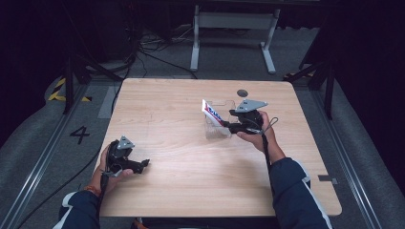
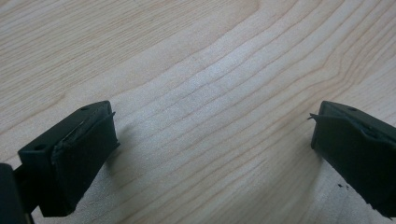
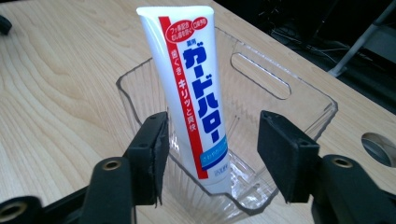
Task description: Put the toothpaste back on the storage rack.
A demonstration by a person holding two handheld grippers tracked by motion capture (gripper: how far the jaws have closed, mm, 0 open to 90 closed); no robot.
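Here the toothpaste tube (image 3: 194, 88) stands cap-down in the clear plastic bin (image 3: 275, 88) near the middle of the table (image 1: 191, 176), leaning on its wall. The right gripper (image 3: 212, 154) has its fingers apart on either side of the tube, not pressing it (a release, by my judgement), so it should draw straight back without brushing the tube. The left gripper (image 2: 210, 154) rests wide open over bare wood. Count: one tube, one bin, two grippers.
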